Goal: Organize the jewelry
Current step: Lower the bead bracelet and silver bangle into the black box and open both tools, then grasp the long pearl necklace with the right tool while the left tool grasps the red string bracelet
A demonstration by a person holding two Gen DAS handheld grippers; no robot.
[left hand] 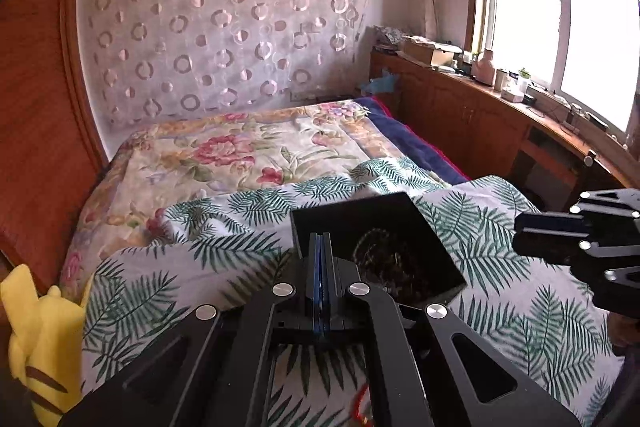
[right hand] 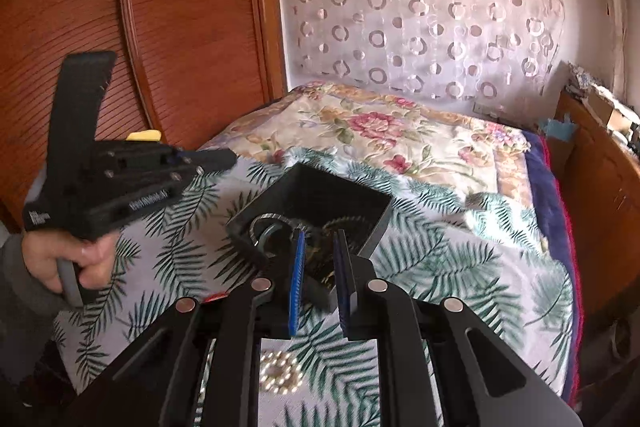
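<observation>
Over the black box [right hand: 316,203] on the bed, left tongs [left hand: 320,255] are closed, right tongs [right hand: 320,267] parted.

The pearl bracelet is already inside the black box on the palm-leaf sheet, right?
Not quite. The pearl bracelet lies on the palm-leaf sheet, outside the black box, under the right tongs. The right wrist view shows it.
</observation>
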